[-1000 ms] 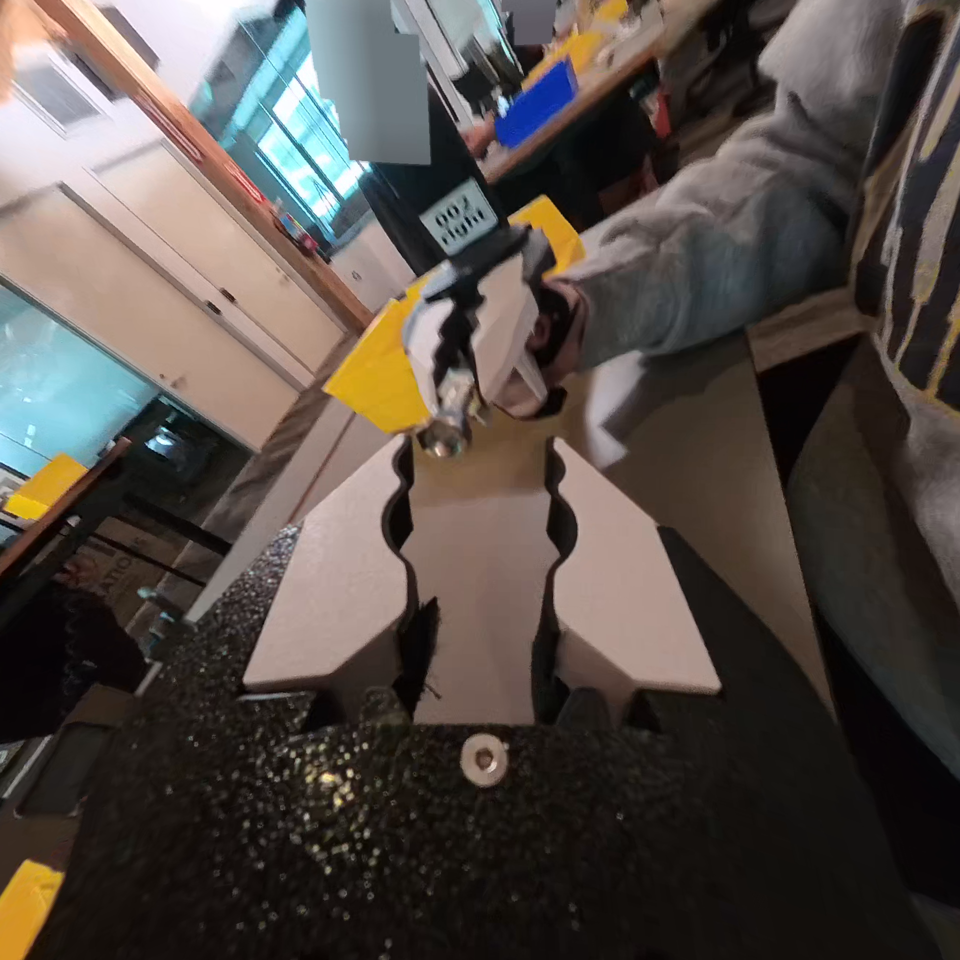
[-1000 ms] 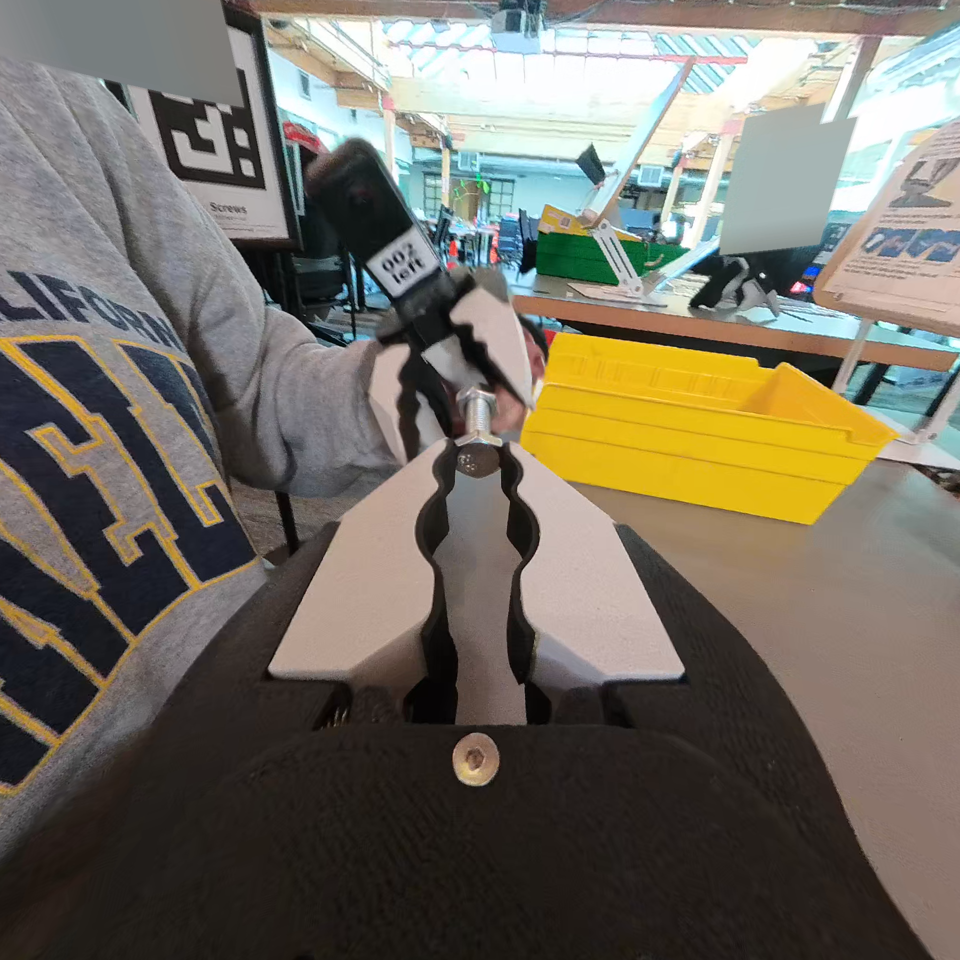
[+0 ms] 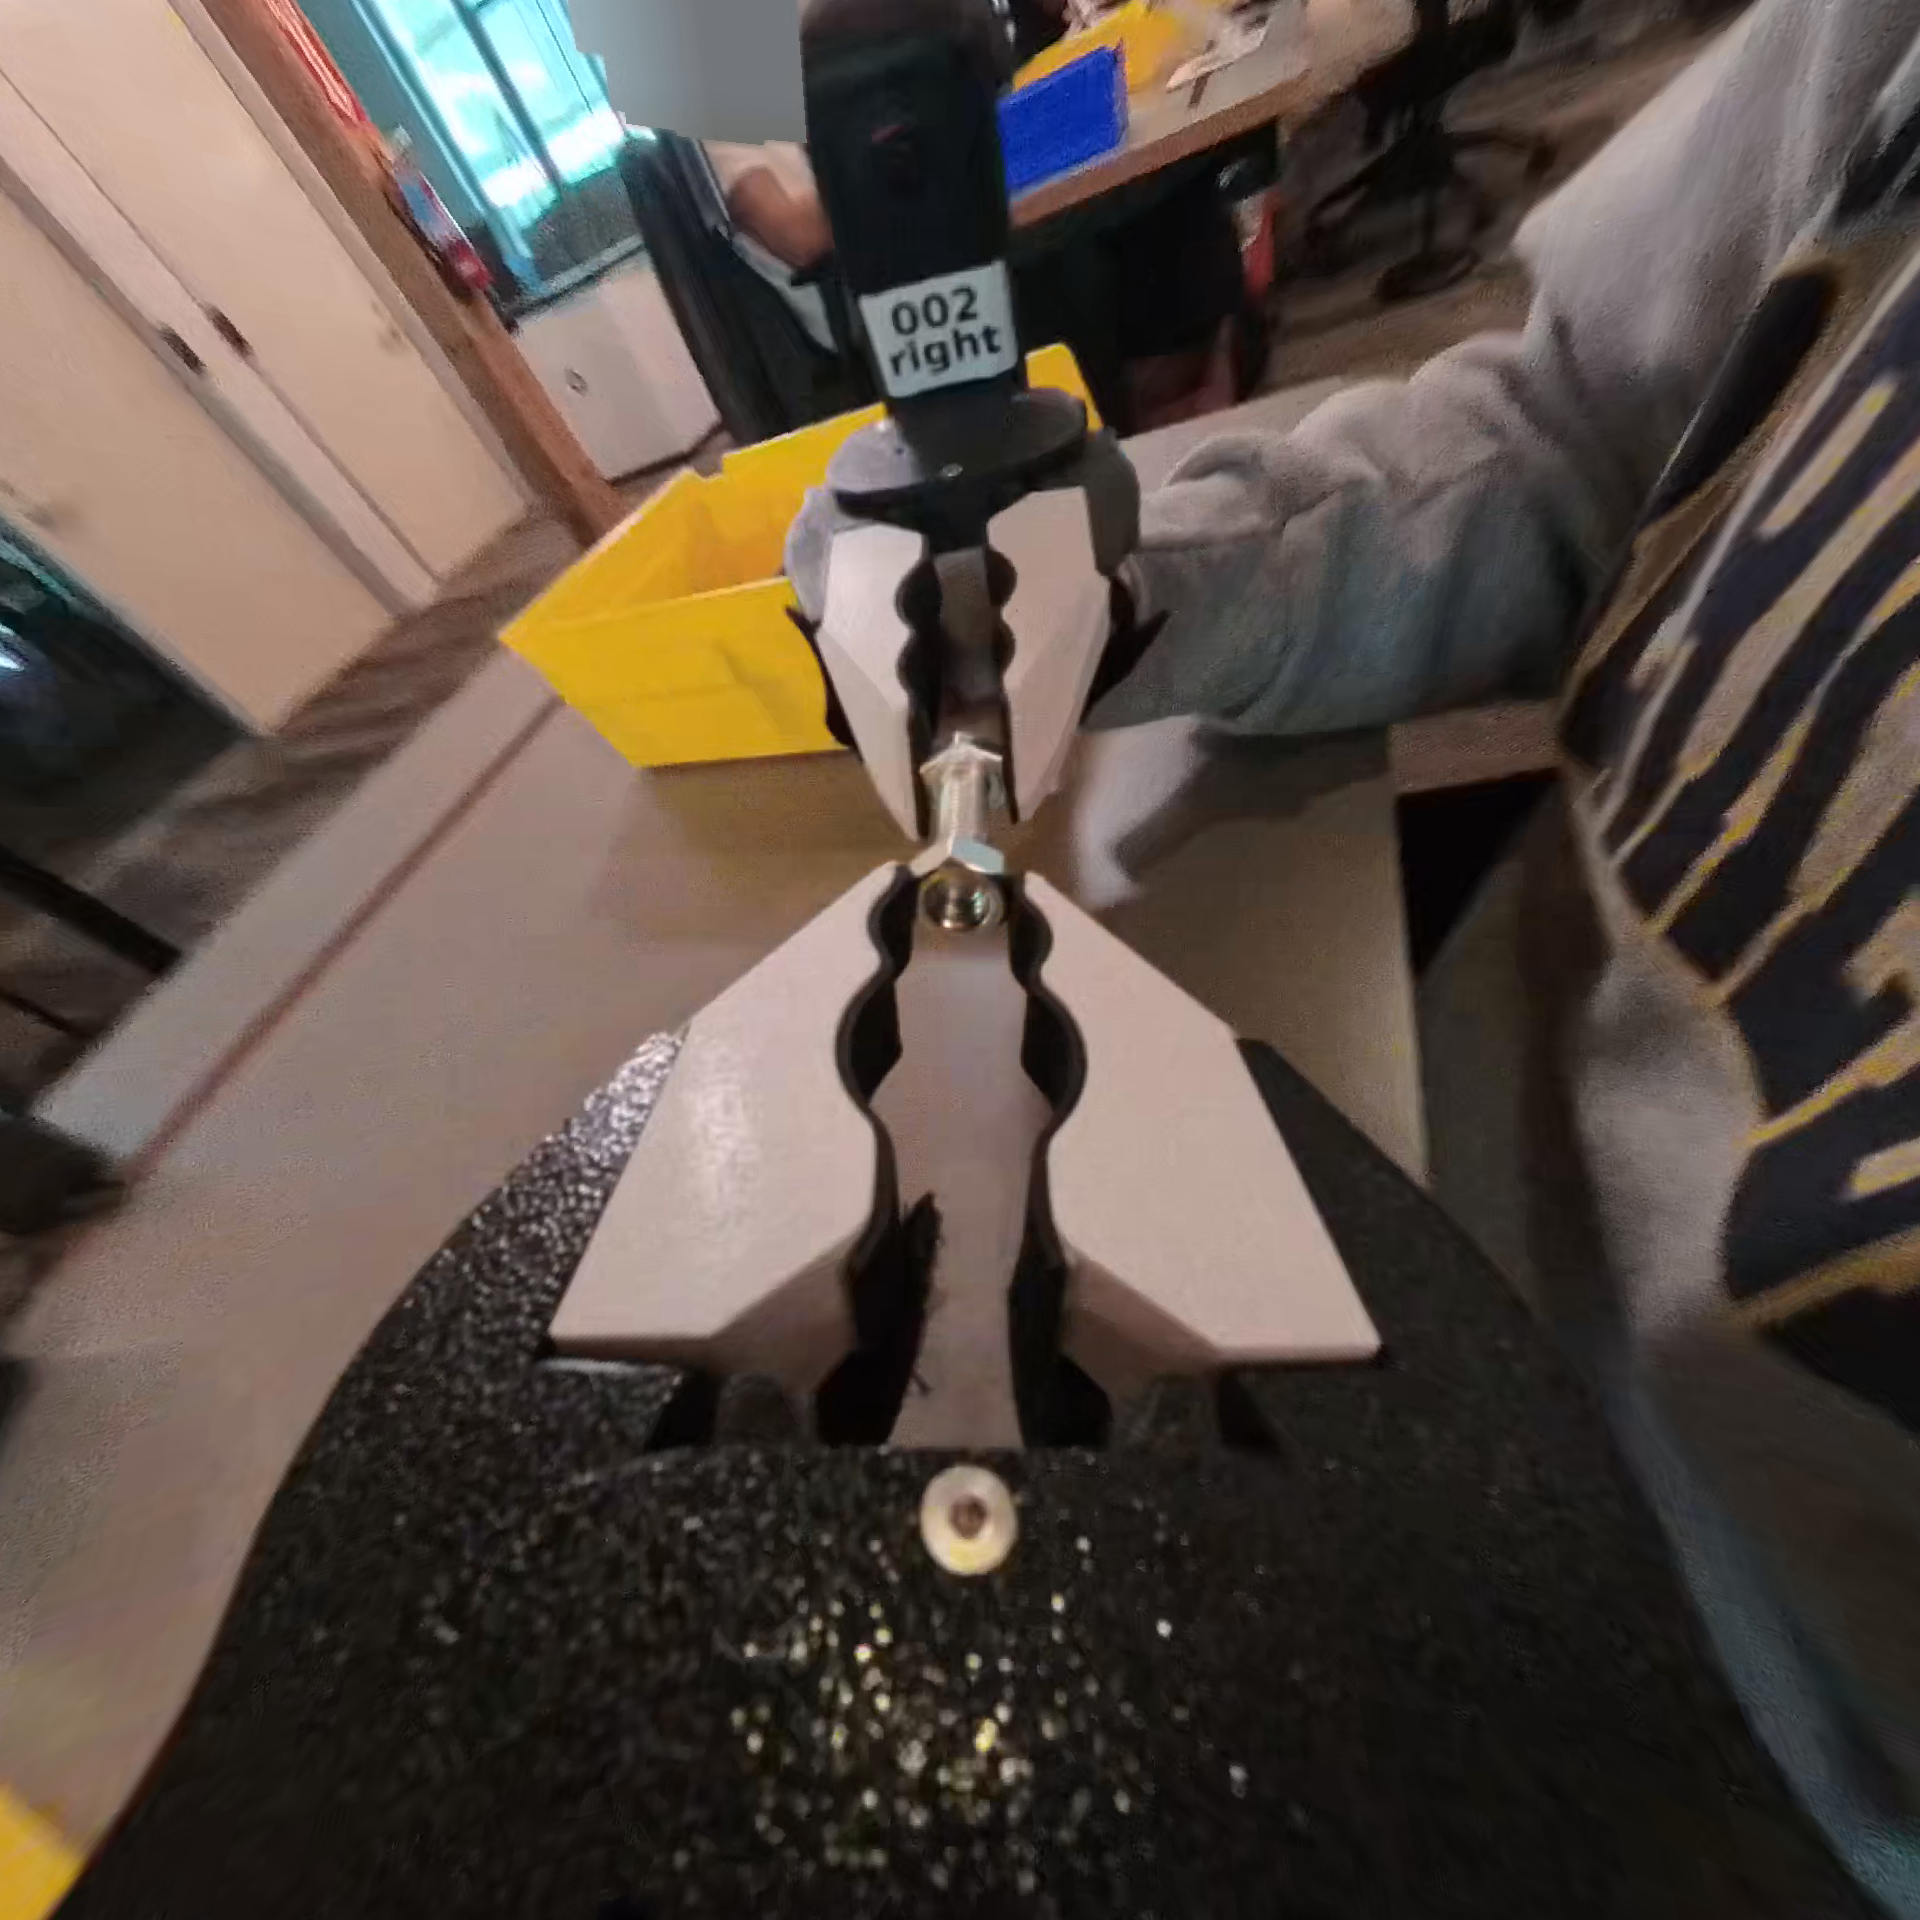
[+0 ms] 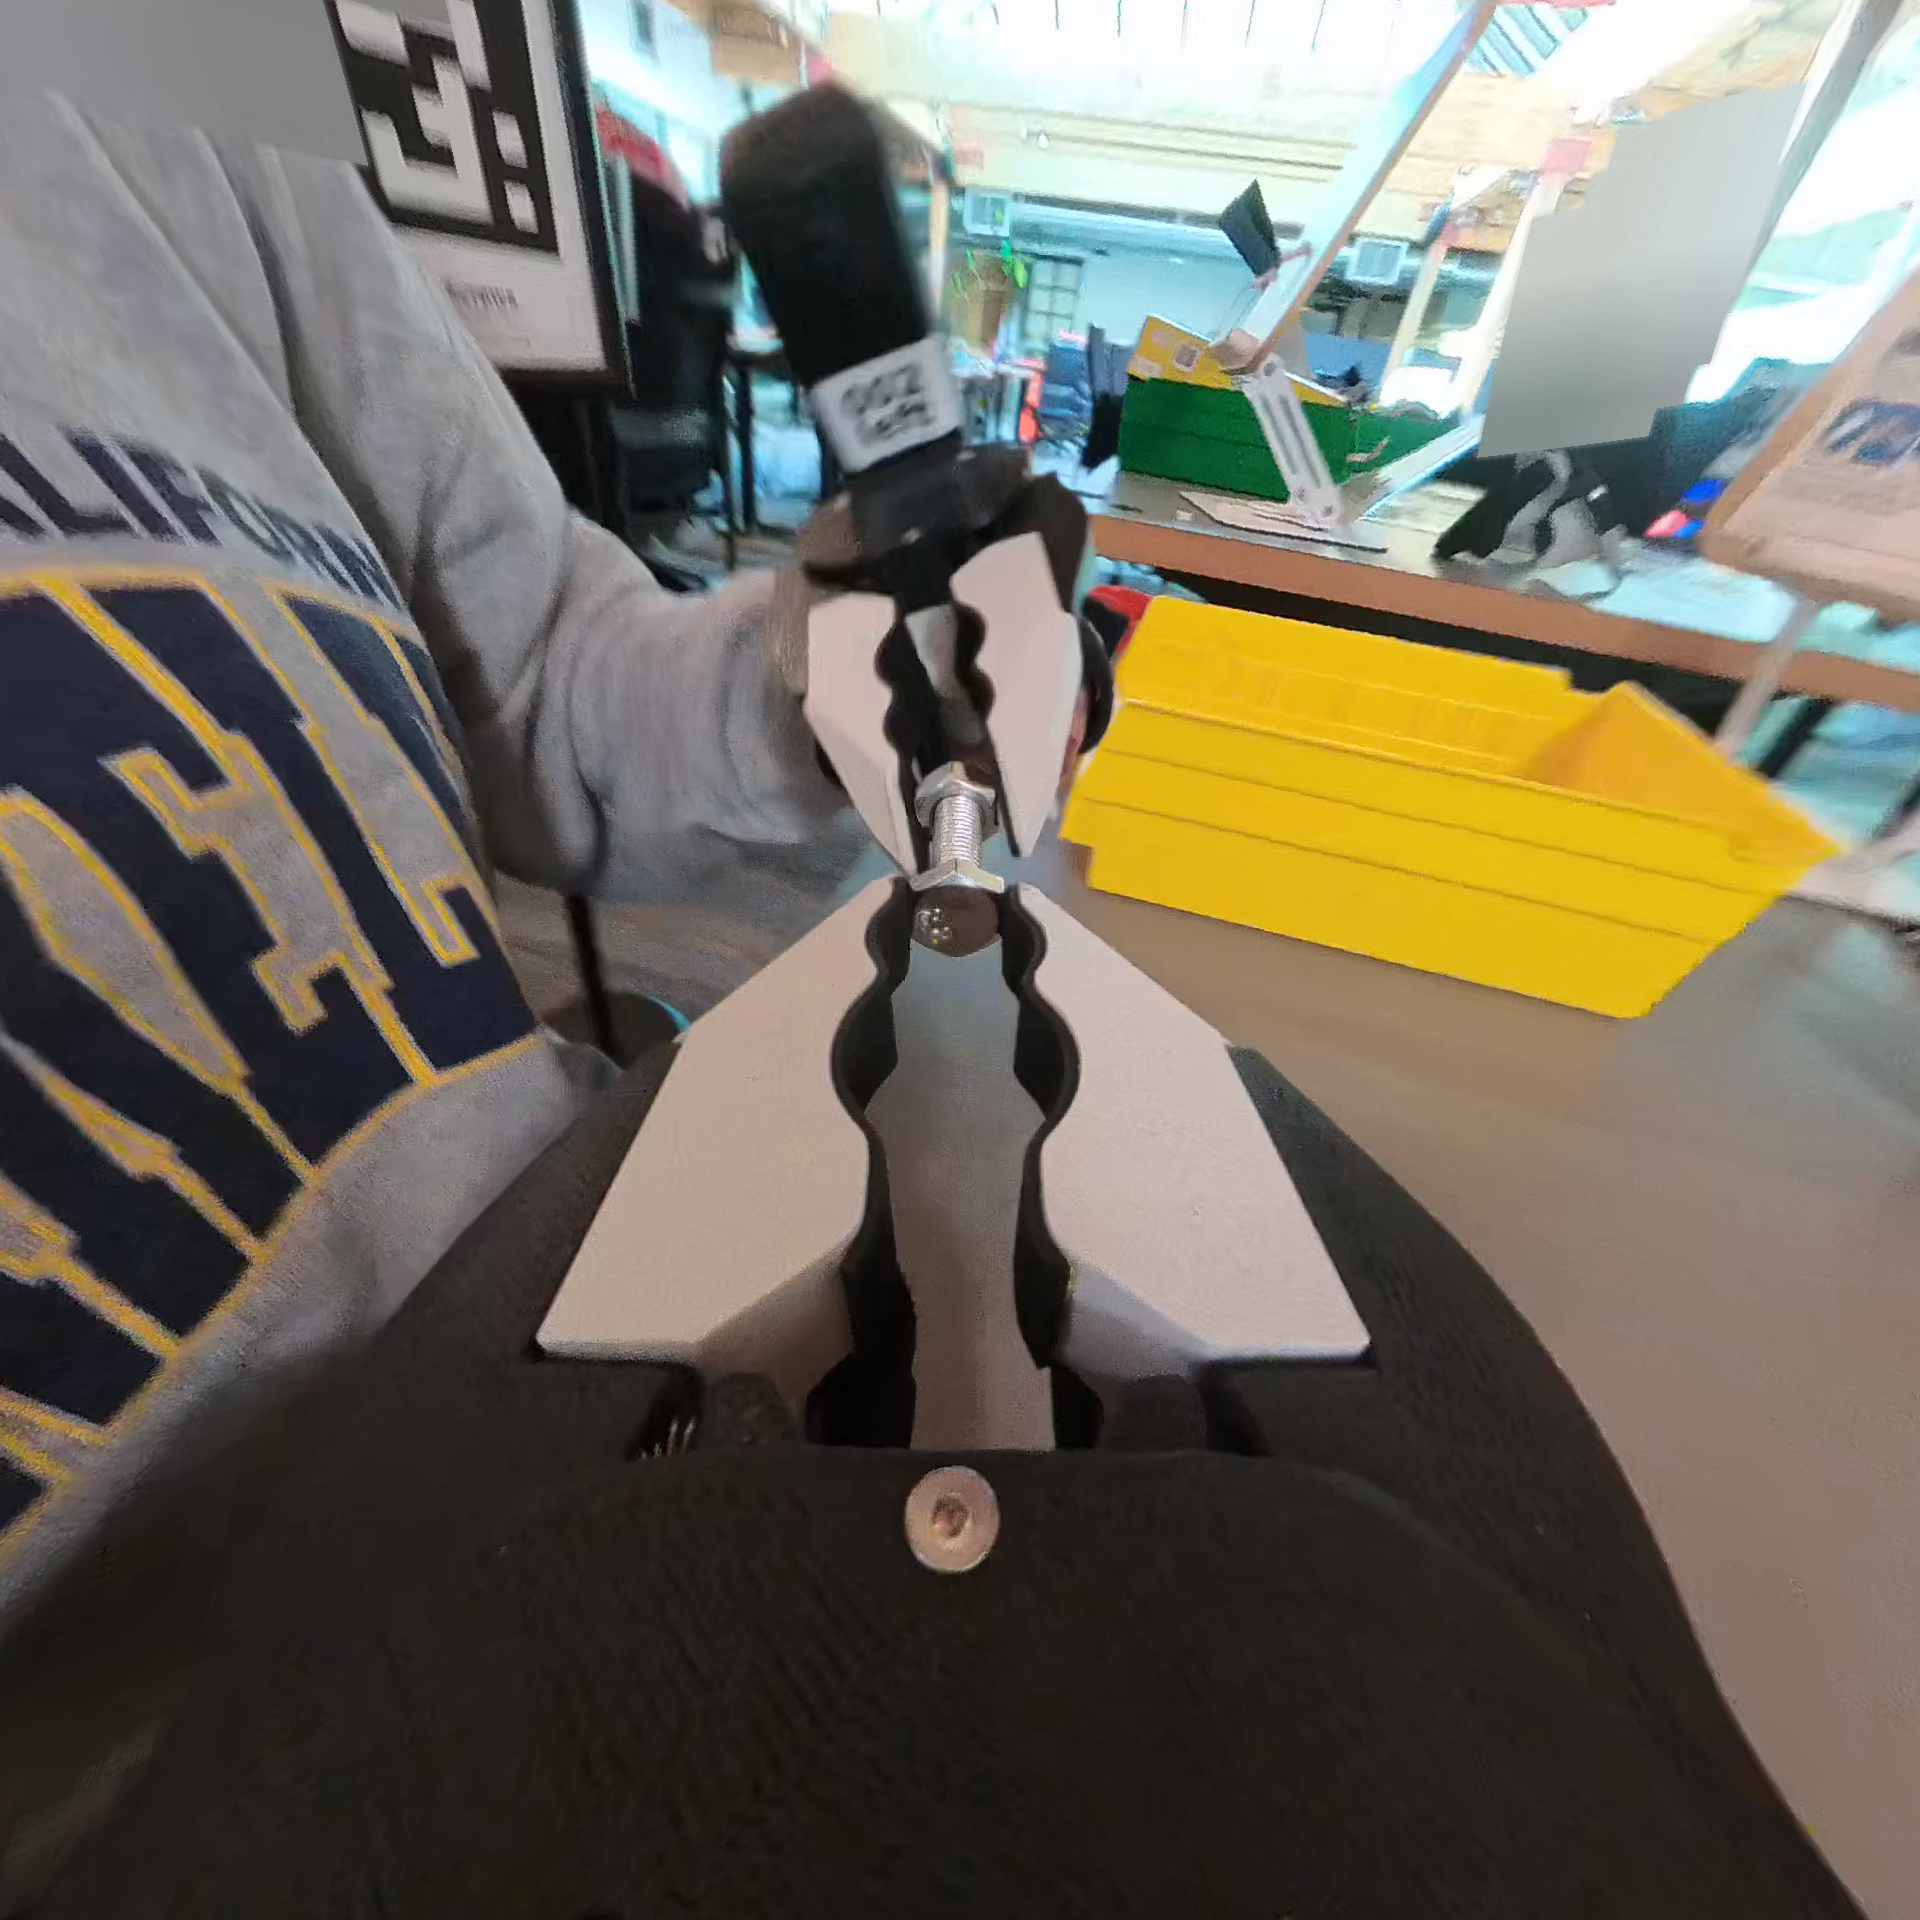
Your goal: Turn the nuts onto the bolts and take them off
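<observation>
— What are the tongs made of?

— Both have pale grey, matte wedge fingers [image 3: 769,1122] with wavy black inner edges, set in a rough, speckled black body. The left gripper [image 3: 961,896] and right gripper [image 4: 954,916] meet tip to tip above the table [image 4: 1558,1143], which is smooth and grey-brown.

— And the bolt?

— The bolt [image 4: 956,831] is bright threaded steel, spanning the small gap between them. Each pair of tips is drawn in and pinches one end of it. A hex piece [image 4: 956,879] sits at the right gripper's tips and another [image 3: 957,774] shows farther along the shaft; which is head and which is nut I cannot tell.

— Any containers?

— A glossy yellow bin [image 4: 1403,831] with stepped walls stands on the table behind the grippers; its contents are hidden. A green bin [image 4: 1195,447] and a blue bin [image 3: 1065,109] sit on far tables, too blurred to see inside.

— Who holds the tools?

— A person in a fleecy grey sleeve [image 3: 1351,582]
</observation>
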`<state>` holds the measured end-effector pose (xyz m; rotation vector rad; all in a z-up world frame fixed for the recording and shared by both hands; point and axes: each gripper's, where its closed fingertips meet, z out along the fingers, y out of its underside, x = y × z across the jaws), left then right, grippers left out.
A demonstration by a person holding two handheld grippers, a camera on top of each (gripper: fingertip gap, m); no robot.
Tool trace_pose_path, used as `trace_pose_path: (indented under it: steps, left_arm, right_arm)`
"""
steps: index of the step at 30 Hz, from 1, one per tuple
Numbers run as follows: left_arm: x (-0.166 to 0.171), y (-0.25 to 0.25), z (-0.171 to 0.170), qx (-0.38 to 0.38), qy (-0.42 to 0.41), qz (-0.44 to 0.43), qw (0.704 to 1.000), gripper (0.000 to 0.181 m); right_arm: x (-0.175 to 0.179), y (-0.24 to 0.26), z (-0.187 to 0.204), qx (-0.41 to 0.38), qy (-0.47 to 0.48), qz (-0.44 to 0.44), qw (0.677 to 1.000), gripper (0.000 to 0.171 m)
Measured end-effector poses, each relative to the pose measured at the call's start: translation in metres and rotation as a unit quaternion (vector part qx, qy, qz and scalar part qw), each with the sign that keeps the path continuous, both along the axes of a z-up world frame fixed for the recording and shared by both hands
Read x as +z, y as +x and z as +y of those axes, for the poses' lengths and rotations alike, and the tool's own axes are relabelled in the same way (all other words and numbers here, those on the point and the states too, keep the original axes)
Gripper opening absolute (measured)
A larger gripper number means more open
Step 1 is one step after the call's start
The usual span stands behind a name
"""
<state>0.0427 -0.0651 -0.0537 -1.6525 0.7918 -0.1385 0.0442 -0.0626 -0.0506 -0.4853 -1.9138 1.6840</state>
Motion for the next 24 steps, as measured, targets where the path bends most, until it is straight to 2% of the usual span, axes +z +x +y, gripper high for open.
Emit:
trace_pose_path:
  steps: [1, 3, 5, 7, 8, 9, 10, 12, 15, 17, 20, 22, 24]
  left_arm:
    - [0.0, 0.001, -0.002, -0.013, -0.039, -0.056, 0.998, 0.016]
    - [0.003, 0.001, -0.005, -0.037, -0.115, -0.176, 0.977, 0.016]
    - [0.009, 0.002, -0.008, -0.062, -0.179, -0.289, 0.939, 0.016]
    - [0.012, -0.003, -0.009, -0.07, -0.243, -0.396, 0.883, 0.016]
    - [0.021, -0.008, -0.011, -0.086, -0.26, -0.464, 0.843, 0.015]
    - [0.031, -0.016, -0.013, -0.104, -0.258, -0.52, 0.807, 0.015]
    - [0.032, -0.024, -0.013, -0.1, -0.247, -0.535, 0.802, 0.015]
    - [0.012, -0.032, -0.008, -0.042, -0.233, -0.467, 0.852, 0.015]
    - [0.016, -0.036, 0.0, 0.008, -0.14, -0.371, 0.918, 0.016]
    - [0.029, -0.04, 0.009, 0.047, -0.045, -0.306, 0.95, 0.016]
    - [0.043, -0.042, 0.027, 0.1, 0.068, -0.244, 0.962, 0.016]
    - [0.045, -0.042, 0.042, 0.125, 0.117, -0.207, 0.963, 0.016]
    - [0.042, -0.046, 0.062, 0.152, 0.154, -0.168, 0.962, 0.016]
  right_arm:
    - [0.0, 0.0, -0.001, -0.015, 0.037, 0.031, 0.999, 0.016]
    - [0.004, -0.002, -0.003, -0.059, 0.144, 0.121, 0.98, 0.016]
    - [0.009, -0.003, -0.005, -0.106, 0.276, 0.217, 0.93, 0.016]
    - [0.013, -0.005, 0.0, -0.153, 0.403, 0.287, 0.856, 0.016]
    - [0.019, -0.006, 0.009, -0.182, 0.456, 0.319, 0.811, 0.016]
    - [0.023, -0.006, 0.016, -0.197, 0.484, 0.334, 0.785, 0.015]
    - [0.027, -0.004, 0.02, -0.203, 0.476, 0.328, 0.79, 0.015]
    - [0.035, -0.002, 0.027, -0.21, 0.406, 0.293, 0.84, 0.016]
    - [0.048, -0.002, 0.045, -0.246, 0.298, 0.224, 0.895, 0.016]
    - [0.06, 0.005, 0.064, -0.283, 0.278, 0.184, 0.899, 0.016]
    - [0.072, 0.035, 0.104, -0.322, 0.264, 0.096, 0.904, 0.016]
    - [0.085, 0.063, 0.148, -0.388, 0.243, 0.067, 0.887, 0.016]
    - [0.089, 0.094, 0.198, -0.468, 0.234, 0.029, 0.852, 0.016]
